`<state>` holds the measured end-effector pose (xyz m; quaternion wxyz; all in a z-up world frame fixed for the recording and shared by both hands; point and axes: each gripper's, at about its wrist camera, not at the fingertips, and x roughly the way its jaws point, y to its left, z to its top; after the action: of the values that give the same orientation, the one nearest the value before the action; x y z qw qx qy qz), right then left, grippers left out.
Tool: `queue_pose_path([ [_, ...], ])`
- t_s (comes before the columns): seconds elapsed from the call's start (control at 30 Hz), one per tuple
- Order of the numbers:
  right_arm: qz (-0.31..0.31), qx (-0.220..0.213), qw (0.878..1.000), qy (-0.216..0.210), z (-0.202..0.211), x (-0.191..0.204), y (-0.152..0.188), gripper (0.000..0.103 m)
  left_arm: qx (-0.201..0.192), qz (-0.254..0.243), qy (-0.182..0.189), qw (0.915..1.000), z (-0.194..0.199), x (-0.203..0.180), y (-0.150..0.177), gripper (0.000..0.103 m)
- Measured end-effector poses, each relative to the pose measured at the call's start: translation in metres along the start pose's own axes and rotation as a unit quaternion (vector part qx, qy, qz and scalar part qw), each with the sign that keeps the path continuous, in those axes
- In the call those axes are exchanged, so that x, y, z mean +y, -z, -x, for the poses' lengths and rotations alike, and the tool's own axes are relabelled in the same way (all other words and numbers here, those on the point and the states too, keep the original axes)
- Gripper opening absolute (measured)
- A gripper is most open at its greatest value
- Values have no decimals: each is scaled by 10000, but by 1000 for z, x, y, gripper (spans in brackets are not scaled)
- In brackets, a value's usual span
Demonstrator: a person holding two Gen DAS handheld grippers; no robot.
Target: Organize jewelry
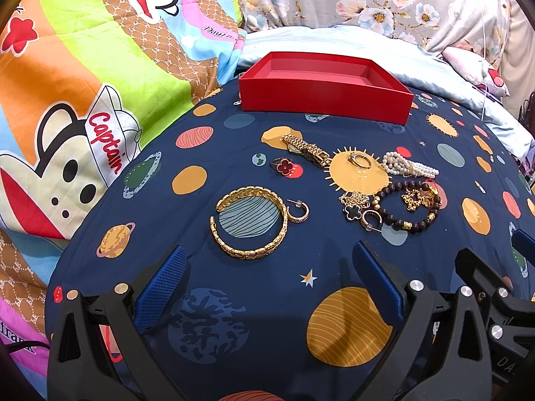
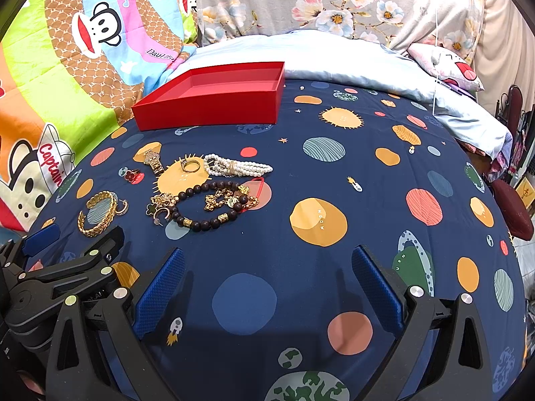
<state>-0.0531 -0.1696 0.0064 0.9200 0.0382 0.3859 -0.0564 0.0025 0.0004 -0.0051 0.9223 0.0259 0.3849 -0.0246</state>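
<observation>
Navy planet-print sheet [image 1: 234,300] fills lower frame. Red open box [image 1: 324,87] sits upper centre, nothing visible inside. Jewelry scattered mid-frame, below box: gold watch [image 1: 306,149], red clover ring [image 1: 286,166], stone-set ring [image 1: 359,159], pearl bracelet [image 1: 409,165], dark bead bracelet [image 1: 406,210], gold cuff bangle [image 1: 249,222] touching hoop earring [image 1: 297,211]. Left gripper [image 1: 267,284] at bottom centre, jaws wide, holding nothing. Right gripper [image 2: 267,284] likewise wide, unloaded, over bare sheet.
</observation>
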Motion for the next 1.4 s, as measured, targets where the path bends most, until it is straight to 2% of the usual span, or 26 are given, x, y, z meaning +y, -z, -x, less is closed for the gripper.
queue_pose_path([
  [0.67,-19,16,10000,-10,0,-1,0,98,22,-35,-3,10000,-2,2,1,97],
  [0.9,21,110,9999,-73,-4,2,0,98,-203,180,209,9994,7,13,1,97],
  [0.97,20,151,9998,-120,-5,2,0,98,-240,189,137,9994,9,17,0,97],
  [1.27,-233,281,9990,-277,-11,-6,-7,98,-37,370,111,9992,1,55,-9,97],
  [1.4,-416,302,9982,-309,-16,-9,-11,98,118,424,268,9987,-6,63,-14,97],
])
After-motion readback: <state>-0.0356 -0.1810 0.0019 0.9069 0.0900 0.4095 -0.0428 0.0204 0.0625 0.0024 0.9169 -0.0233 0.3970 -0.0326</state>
